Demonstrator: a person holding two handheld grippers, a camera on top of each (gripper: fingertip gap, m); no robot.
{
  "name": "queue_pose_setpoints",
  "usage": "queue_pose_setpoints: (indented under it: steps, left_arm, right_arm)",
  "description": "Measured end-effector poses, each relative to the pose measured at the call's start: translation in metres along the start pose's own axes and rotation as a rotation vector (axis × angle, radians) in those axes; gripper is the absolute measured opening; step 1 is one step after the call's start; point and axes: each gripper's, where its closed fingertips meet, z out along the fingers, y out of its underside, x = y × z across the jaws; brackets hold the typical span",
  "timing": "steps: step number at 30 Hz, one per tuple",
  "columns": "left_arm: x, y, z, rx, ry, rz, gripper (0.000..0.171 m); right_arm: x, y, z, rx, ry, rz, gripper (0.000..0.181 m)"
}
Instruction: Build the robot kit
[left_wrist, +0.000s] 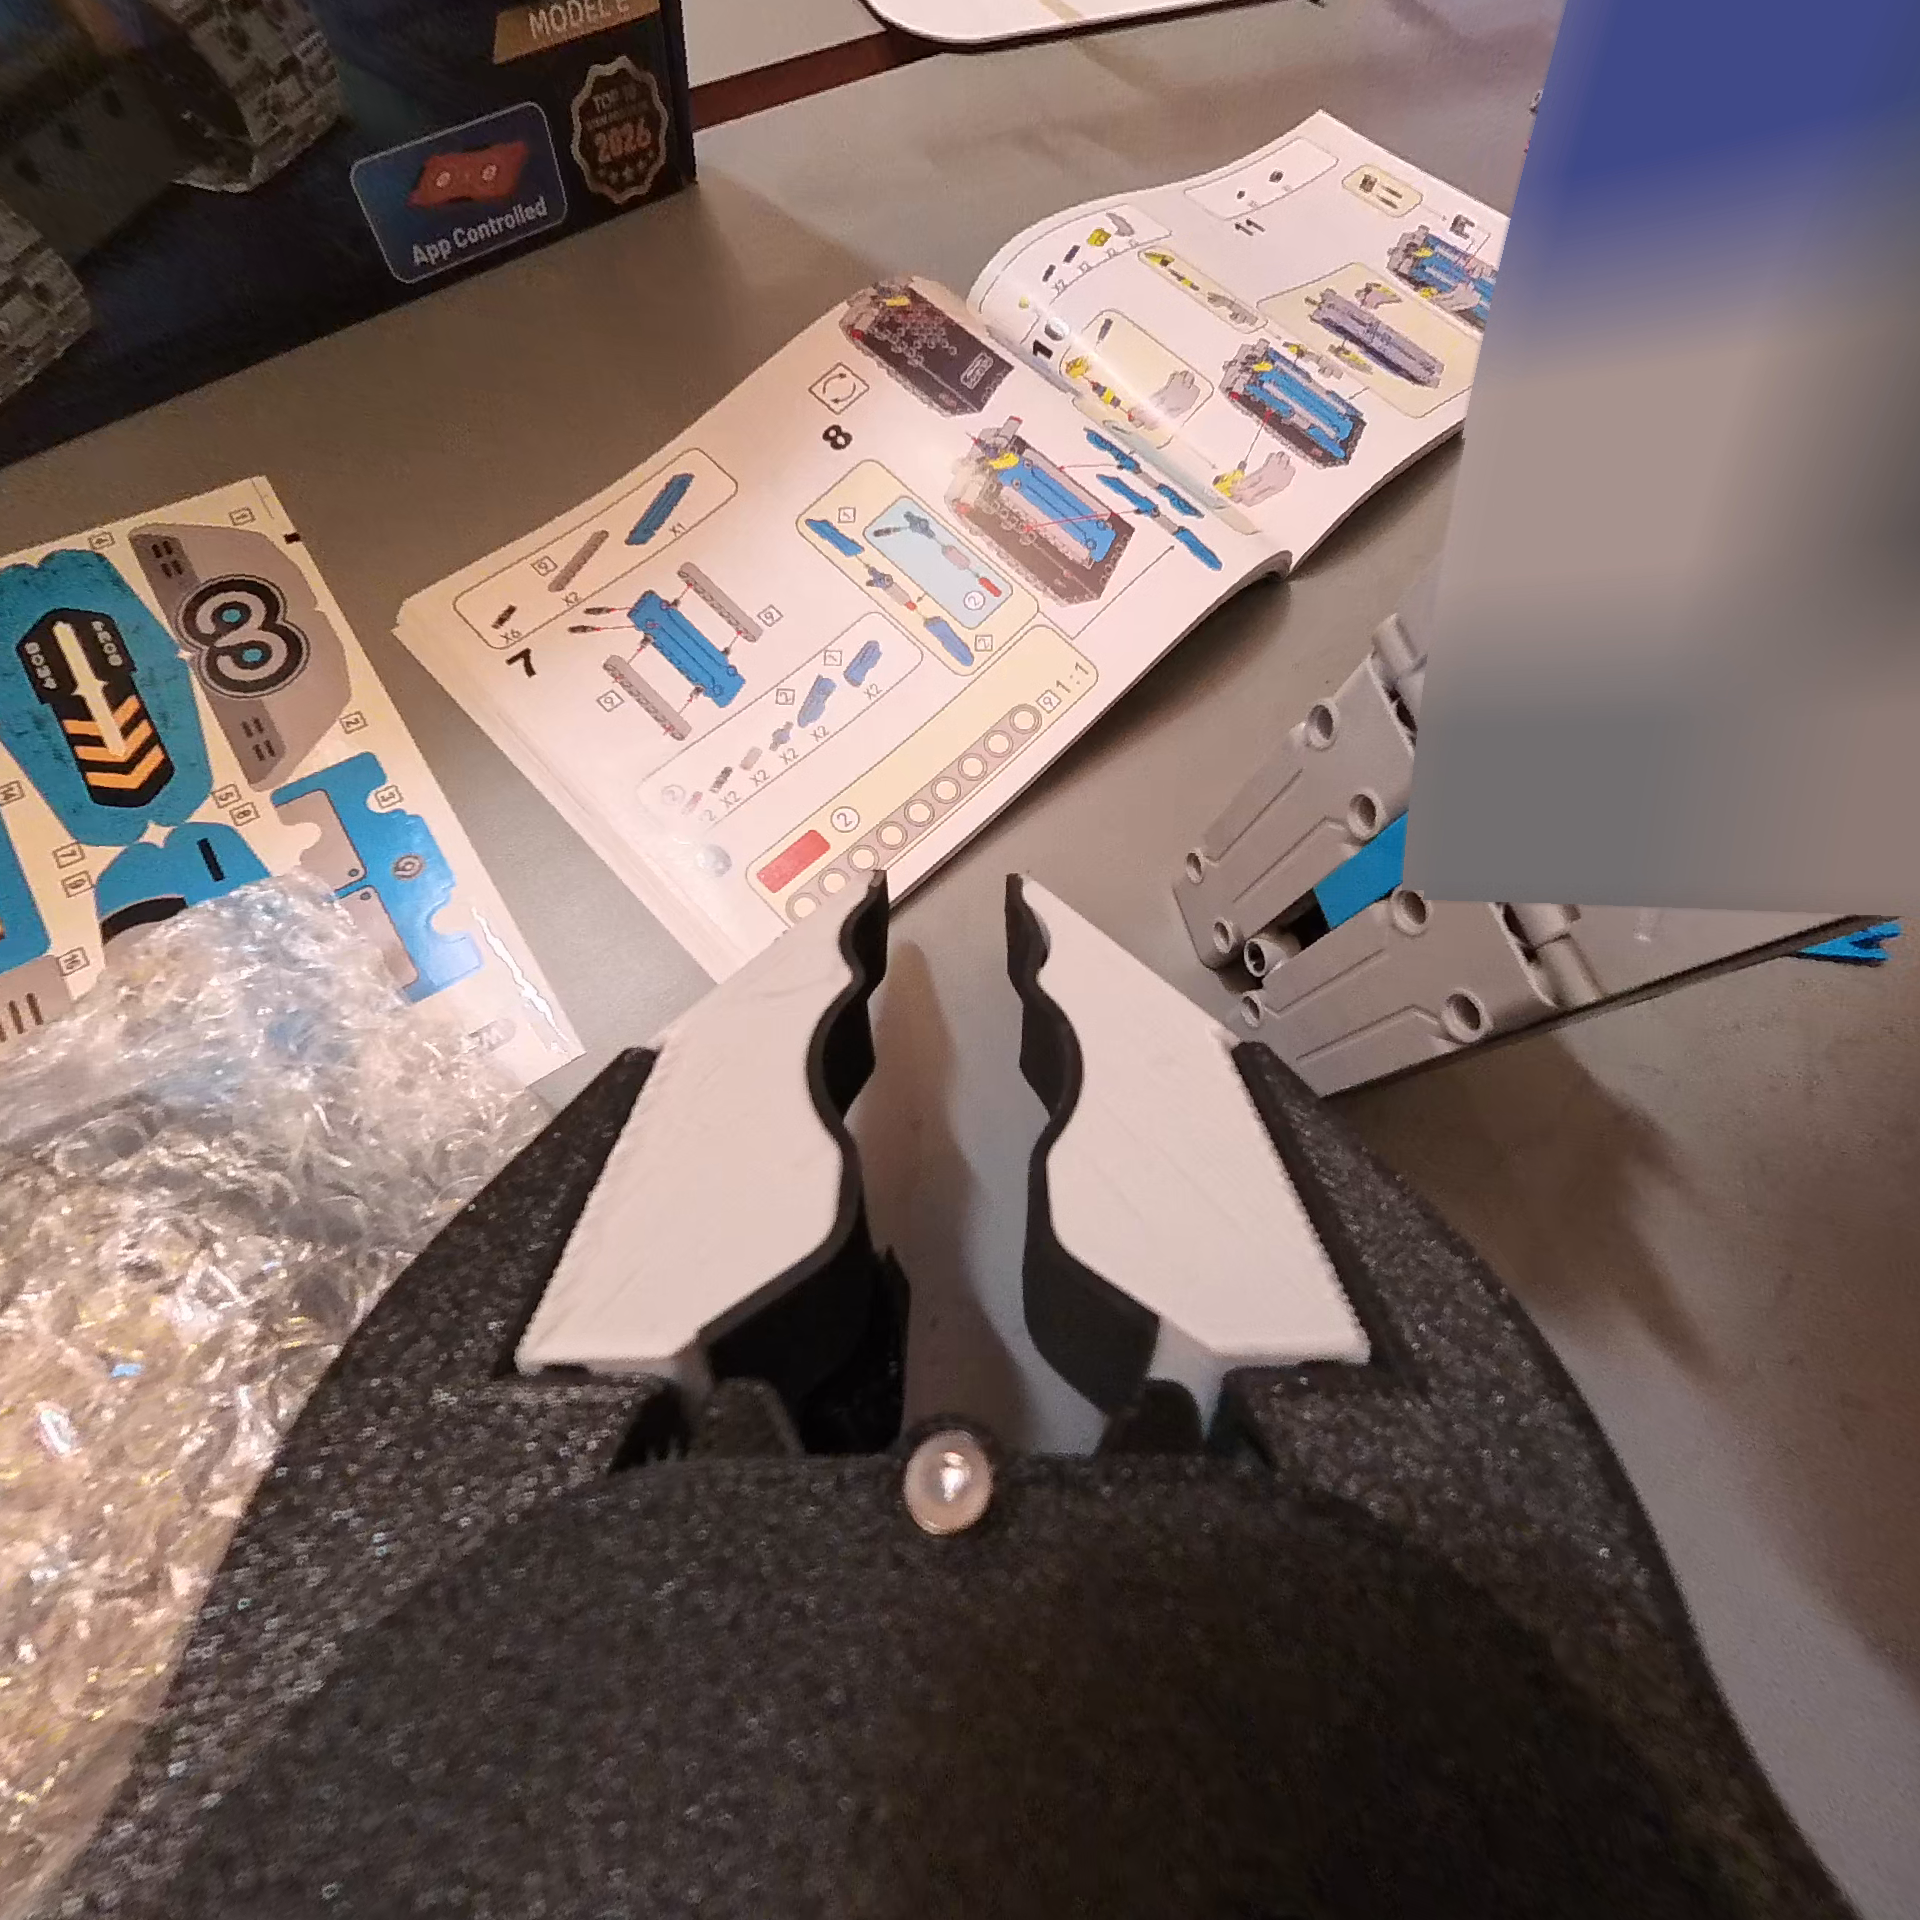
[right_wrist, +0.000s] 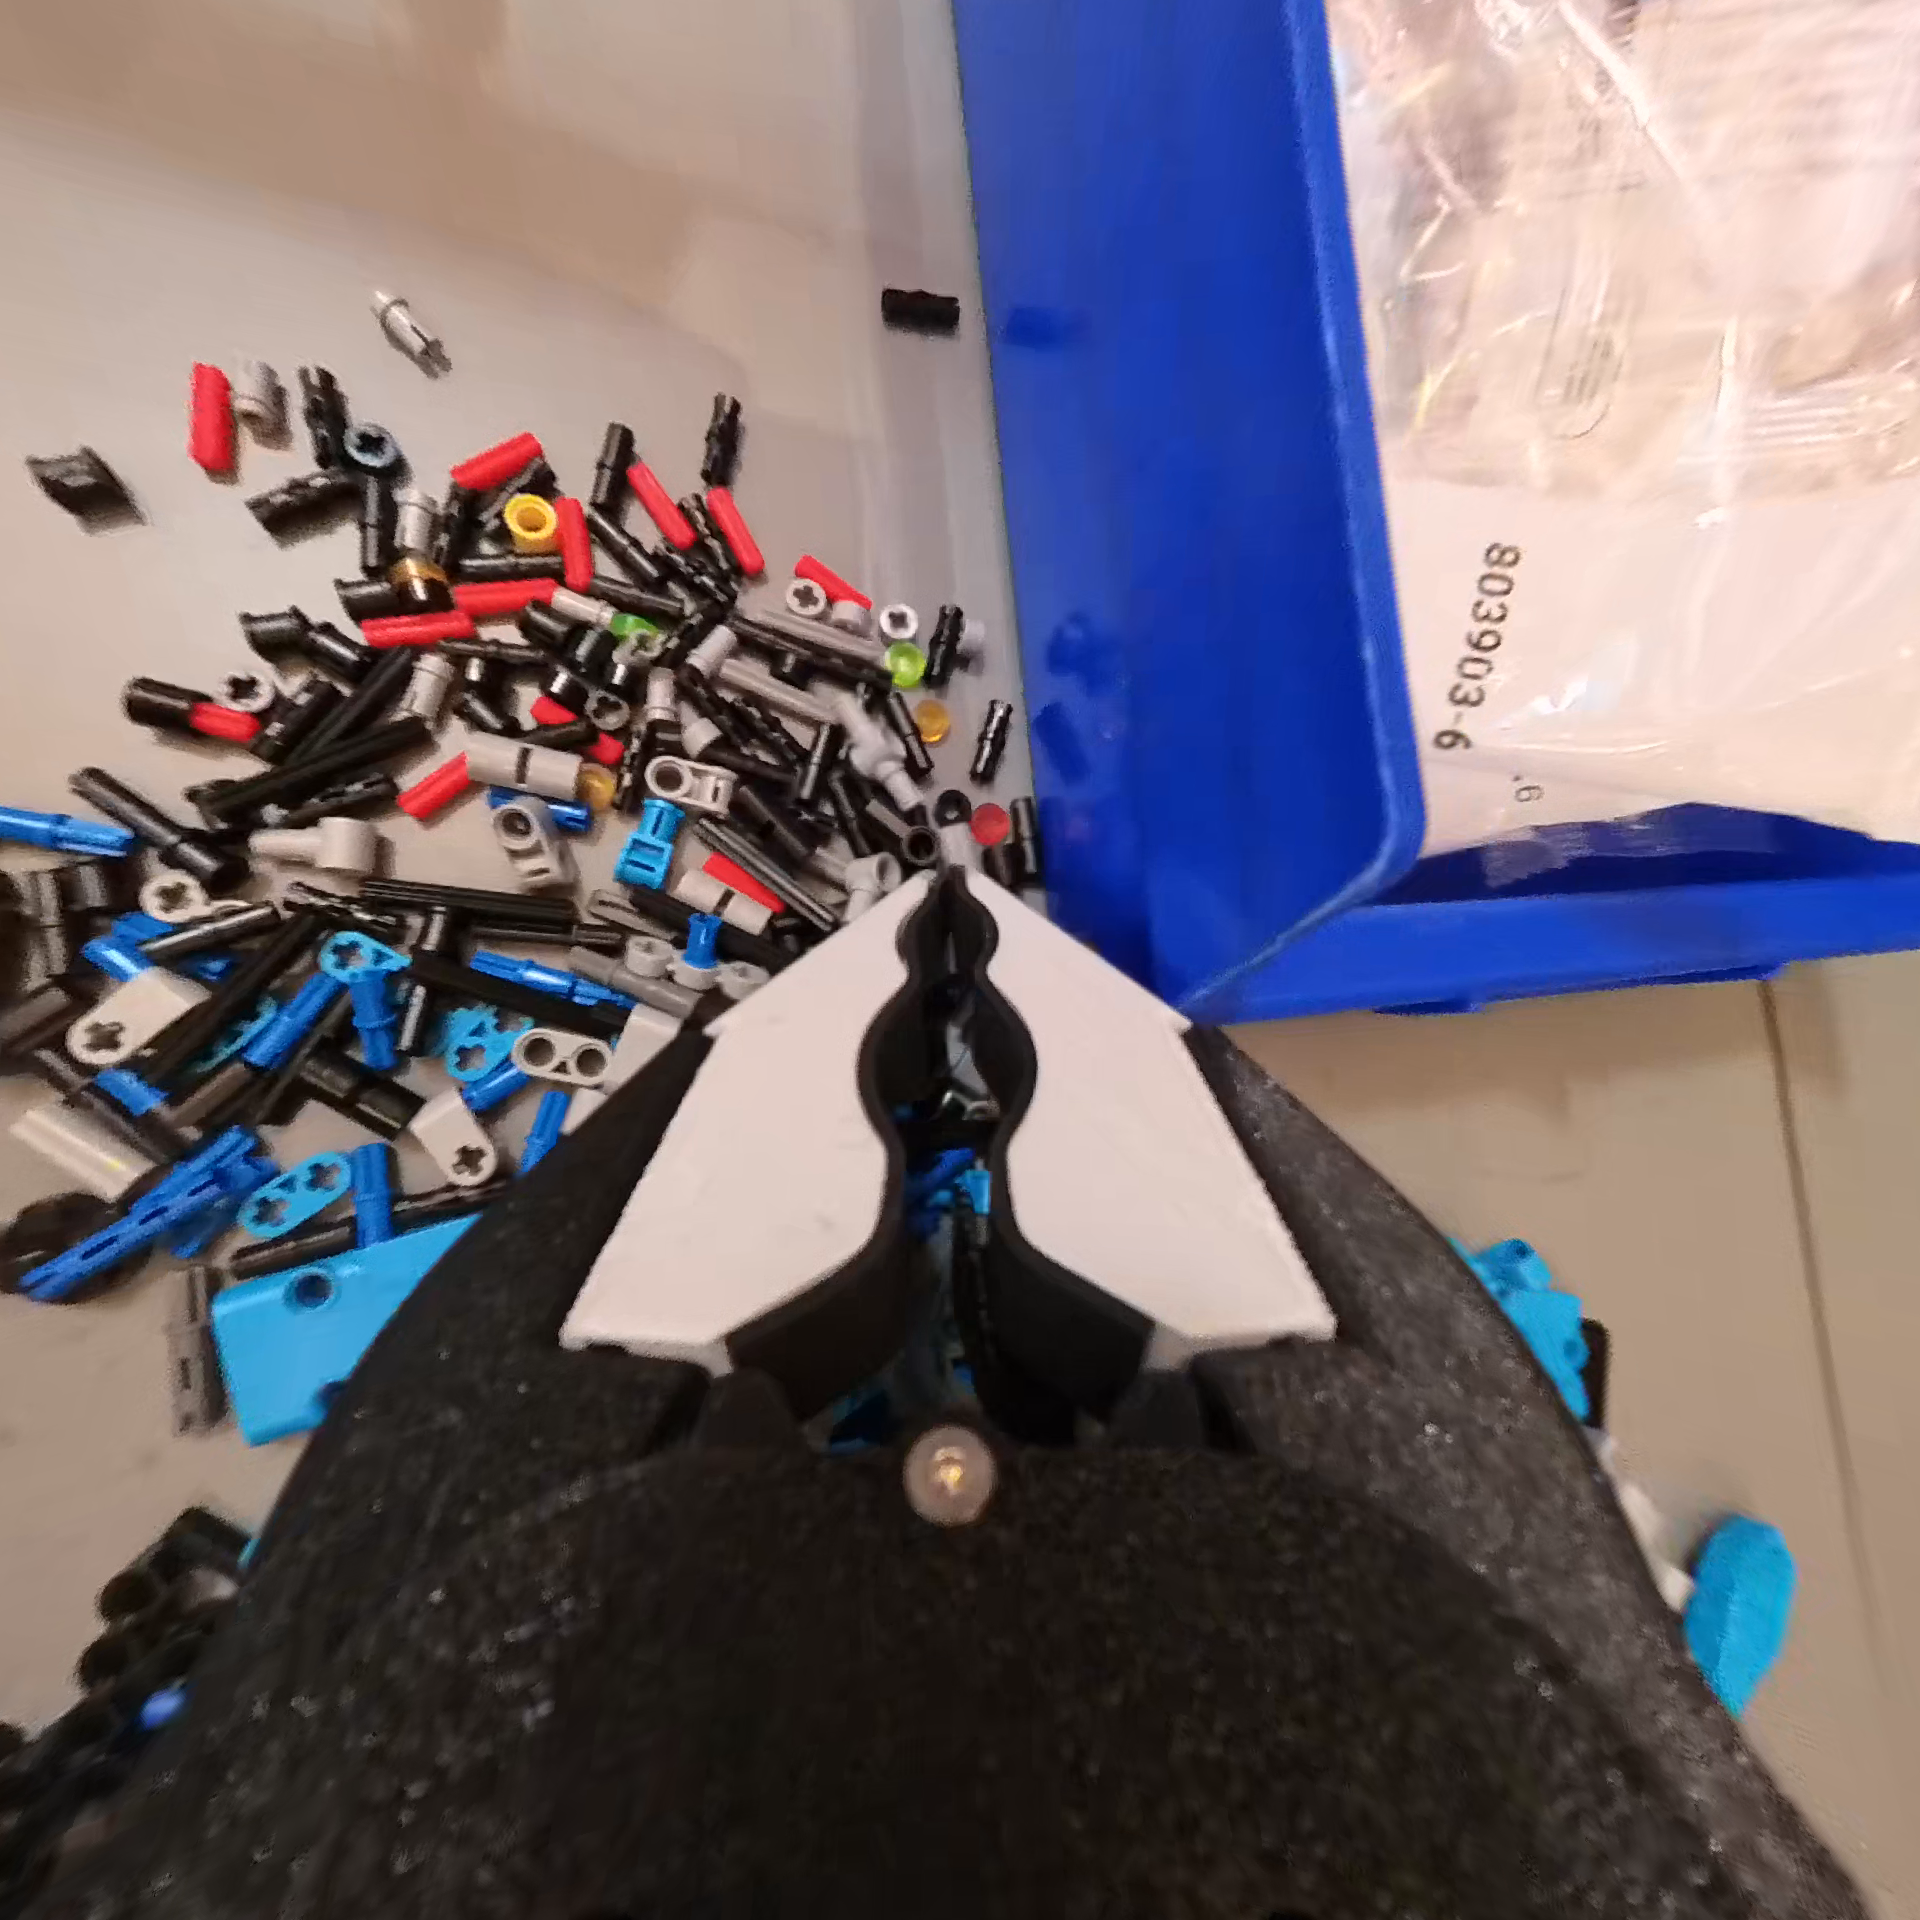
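In the left wrist view my left gripper (left_wrist: 945, 894) is open with nothing between its pads, held over the grey table (left_wrist: 1558, 1247). Its tips are at the near edge of an open instruction booklet (left_wrist: 831, 582). A grey brick assembly with a blue part (left_wrist: 1330, 831) lies to its right, partly behind a blurred patch. In the right wrist view my right gripper (right_wrist: 948, 883) is shut, tips together. It is at the right edge of a pile of small black, red, grey and blue pins and connectors (right_wrist: 520, 727). A small grey piece (right_wrist: 951, 842) lies just past the tips.
A blue bin (right_wrist: 1174, 520) holding a clear plastic bag (right_wrist: 1662, 416) stands just right of the right gripper. A light blue panel (right_wrist: 312, 1320) lies near left. By the left gripper are a sticker sheet (left_wrist: 208, 727), crumpled clear plastic (left_wrist: 187, 1143) and a dark box (left_wrist: 312, 156). Tip to tip, the grippers are about 50 cm apart.
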Motion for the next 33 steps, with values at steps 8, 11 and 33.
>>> queue_pose_setpoints:
  steps: [8, 11, 33]
  left_arm:
    - [0.0, 0.0, 0.0, 0.001, 0.003, -0.004, 0.022]
    - [0.0, 0.0, 0.0, 0.001, 0.004, -0.006, 0.022]
    - [0.001, 0.0, 0.0, 0.001, 0.004, -0.002, 0.022]
  right_arm:
    - [-0.006, -0.005, -0.006, 0.041, -0.056, 0.008, 0.004]
    - [-0.001, -0.008, -0.004, 0.056, 0.013, -0.046, 0.01]
    - [-0.001, -0.007, -0.01, 0.049, -0.044, -0.013, 0.006]
